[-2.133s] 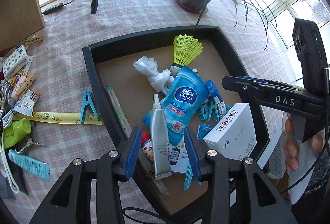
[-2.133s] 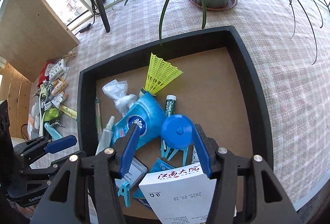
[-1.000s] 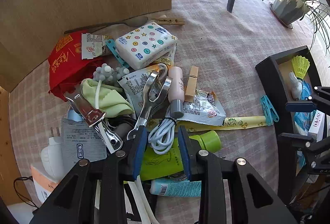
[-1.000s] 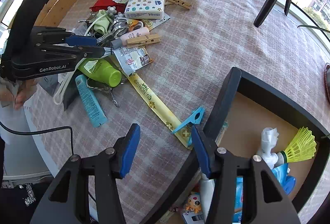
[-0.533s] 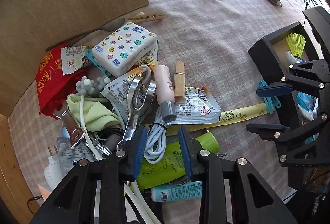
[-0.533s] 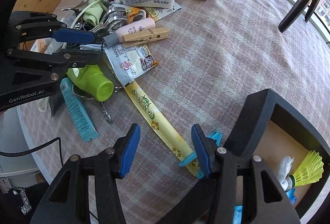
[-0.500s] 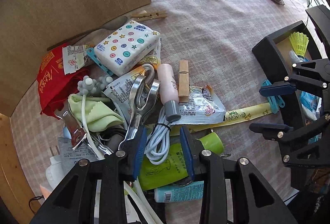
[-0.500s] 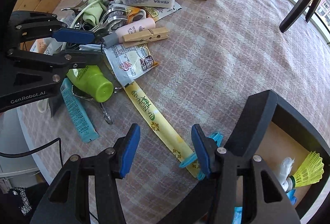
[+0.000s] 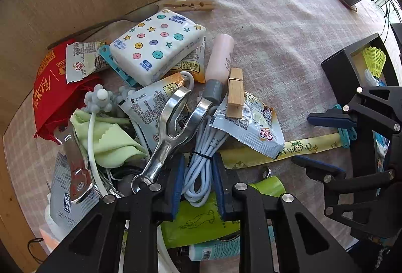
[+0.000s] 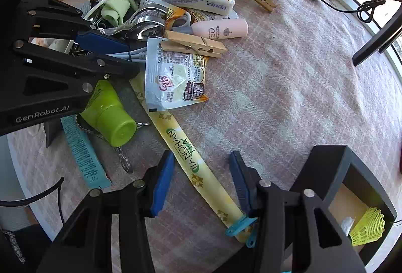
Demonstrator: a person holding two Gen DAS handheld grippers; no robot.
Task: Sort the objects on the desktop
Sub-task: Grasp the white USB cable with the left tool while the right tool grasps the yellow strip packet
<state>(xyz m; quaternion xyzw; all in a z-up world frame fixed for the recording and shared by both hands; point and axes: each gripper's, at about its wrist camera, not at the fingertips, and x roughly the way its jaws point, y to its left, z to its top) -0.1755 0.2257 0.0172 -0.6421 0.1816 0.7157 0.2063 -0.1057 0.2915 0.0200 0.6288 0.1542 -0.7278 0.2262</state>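
Closing my left tongs [image 9: 197, 182] around the coiled white cable [image 9: 201, 160] in the tabletop clutter; pad contact I cannot tell. My right tongs [image 10: 201, 180], narrowing yet open, straddle the yellow tea sachet [image 10: 186, 150].

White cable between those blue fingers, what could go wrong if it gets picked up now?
The white cable lies under the metal tongs and against a snack packet, so lifting it with the left gripper might drag those along. Its loops could also slip loose, since the jaws have just been closing around the bundle.
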